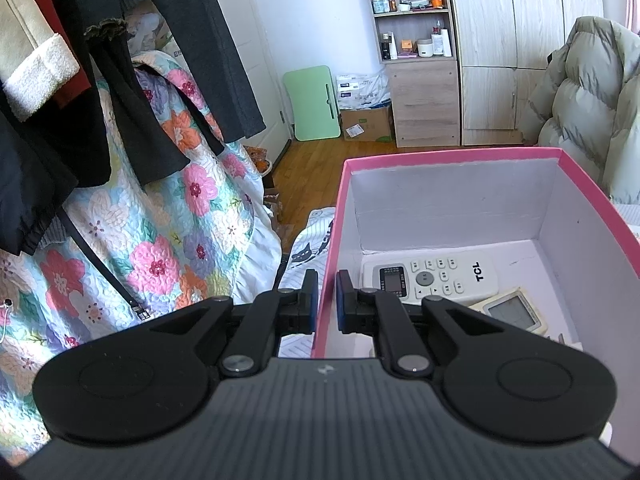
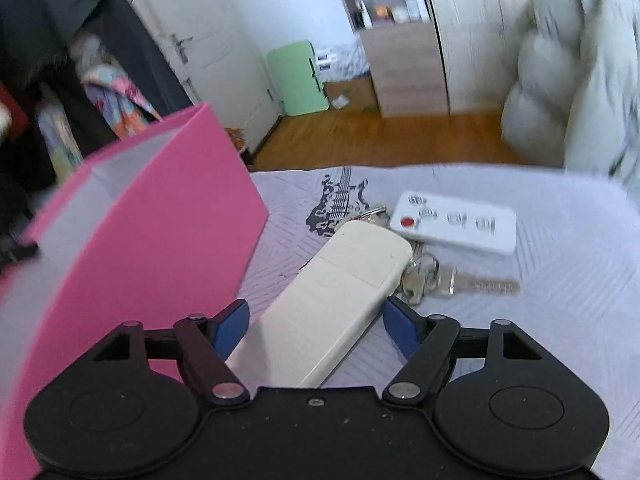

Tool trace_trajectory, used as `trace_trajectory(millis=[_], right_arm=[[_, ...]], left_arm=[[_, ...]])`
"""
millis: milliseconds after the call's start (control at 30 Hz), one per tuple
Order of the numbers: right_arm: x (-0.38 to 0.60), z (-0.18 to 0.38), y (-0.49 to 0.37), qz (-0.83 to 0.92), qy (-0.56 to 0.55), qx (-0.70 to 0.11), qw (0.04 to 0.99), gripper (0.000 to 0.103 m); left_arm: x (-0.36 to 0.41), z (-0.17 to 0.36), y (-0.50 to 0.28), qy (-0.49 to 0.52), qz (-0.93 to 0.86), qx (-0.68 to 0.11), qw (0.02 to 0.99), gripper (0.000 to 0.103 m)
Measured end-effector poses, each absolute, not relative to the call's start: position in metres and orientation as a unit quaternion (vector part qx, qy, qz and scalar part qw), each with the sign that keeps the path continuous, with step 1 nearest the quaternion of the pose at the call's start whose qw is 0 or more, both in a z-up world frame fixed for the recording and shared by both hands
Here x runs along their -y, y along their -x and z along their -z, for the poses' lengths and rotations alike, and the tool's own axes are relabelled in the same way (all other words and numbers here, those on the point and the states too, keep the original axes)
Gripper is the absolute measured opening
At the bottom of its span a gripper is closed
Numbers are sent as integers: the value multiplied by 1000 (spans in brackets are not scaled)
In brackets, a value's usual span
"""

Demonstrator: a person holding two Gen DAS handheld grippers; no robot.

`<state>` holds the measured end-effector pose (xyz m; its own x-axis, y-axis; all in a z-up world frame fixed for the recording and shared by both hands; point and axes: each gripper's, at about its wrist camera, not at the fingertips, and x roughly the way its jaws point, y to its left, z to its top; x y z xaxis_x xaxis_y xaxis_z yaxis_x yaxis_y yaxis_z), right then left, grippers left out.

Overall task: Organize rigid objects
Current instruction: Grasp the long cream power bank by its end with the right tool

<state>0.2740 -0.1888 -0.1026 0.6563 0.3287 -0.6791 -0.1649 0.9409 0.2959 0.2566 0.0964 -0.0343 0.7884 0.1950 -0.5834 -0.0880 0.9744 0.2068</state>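
Left gripper (image 1: 323, 300) is pinched narrow on the near wall of the box (image 1: 440, 160), one blue pad outside the wall and one inside. Box is rigid card, rectangular, pink outside and along the rim, matt white inside. It sits on a pale quilted sheet (image 2: 560, 240) printed with a black guitar motif.

Inside the box, on the floor: a white TCL remote (image 1: 432, 276), flat with rounded ends, small grey display and rows of buttons, lying face up against the far wall. Just beside it, toward the near right, a yellowed cream device with a grey screen (image 1: 514, 310); its lower part is hidden by the gripper body.

Right gripper (image 2: 316, 320) stands wide, blue pads either side of a cream remote (image 2: 340, 292) without pressing on it. This remote is long, smooth plastic, back side up, with a battery-cover seam across it. It lies on the sheet just right of the box's pink outer wall.

Beyond its far end: a bunch of metal keys (image 2: 452, 280) on a ring, touching or partly under the cream remote's tip, one key blade pointing right. Behind them a small white remote (image 2: 456, 224), slim, rounded corners, one red button and several clear ones; its near edge overlaps the key ring.

Right view is motion-blurred at the edges.
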Motion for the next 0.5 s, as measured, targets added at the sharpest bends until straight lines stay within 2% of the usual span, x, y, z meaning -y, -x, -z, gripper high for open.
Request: trace_trajectory(millis=[67, 200, 267, 433, 467, 500], right_arm=[[176, 103, -271, -131, -70, -385, 911, 88], [170, 104, -265, -119, -39, -371, 920, 86], [176, 100, -262, -122, -36, -375, 918, 75], [190, 93, -253, -137, -45, -394, 908, 64], [193, 92, -249, -140, -47, -395, 907, 58], [196, 89, -243, -140, -47, -389, 909, 43]], left_arm=[[-98, 34, -256, -83, -74, -316, 942, 9], [-98, 34, -256, -80, -73, -316, 943, 9], [-97, 34, -255, -83, -72, -315, 943, 9], [-96, 35, -256, -84, -73, -315, 942, 9], [-96, 34, -257, -84, -73, -315, 942, 9], [-96, 34, -256, -83, -72, -316, 943, 10]])
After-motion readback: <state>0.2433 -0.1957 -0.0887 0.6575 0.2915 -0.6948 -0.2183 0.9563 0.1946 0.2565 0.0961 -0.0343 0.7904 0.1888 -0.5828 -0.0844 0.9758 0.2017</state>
